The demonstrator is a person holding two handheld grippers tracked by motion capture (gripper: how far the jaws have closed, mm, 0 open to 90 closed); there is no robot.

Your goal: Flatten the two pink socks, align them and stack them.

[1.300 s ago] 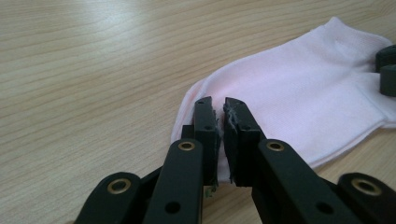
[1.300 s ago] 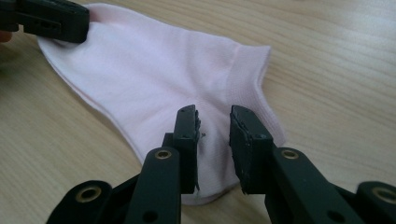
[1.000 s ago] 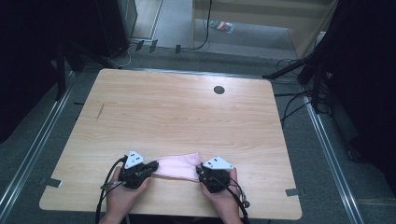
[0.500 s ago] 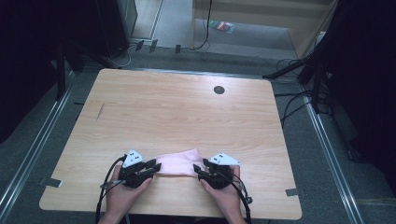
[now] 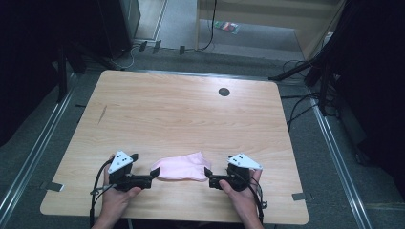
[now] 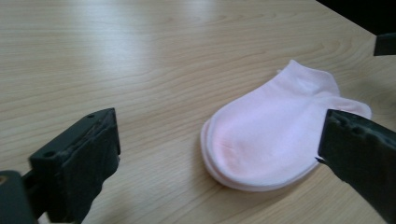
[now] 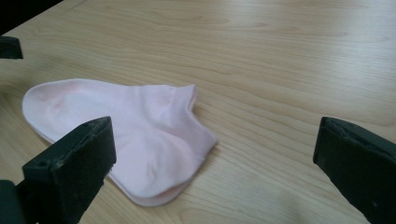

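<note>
A pair of pink ankle socks lies flat, one on the other, near the front edge of the wooden table. My left gripper sits just left of the toe end, pointing right. Its jaws have just been opening and stand wide, pressing on nothing. My right gripper sits just right of the cuff end, pointing left. Its jaws have also just been opening and hold nothing. A hand holds each gripper from the table's front edge.
A round dark grommet hole is set in the table near its far edge. Cables and dark stands crowd the floor at the right and back. Metal rails run along both sides of the table.
Both grippers were closed at the socks' two ends. Now their jaws stand wide, and each has drawn outward, away from the socks, which lie flat on the table.
</note>
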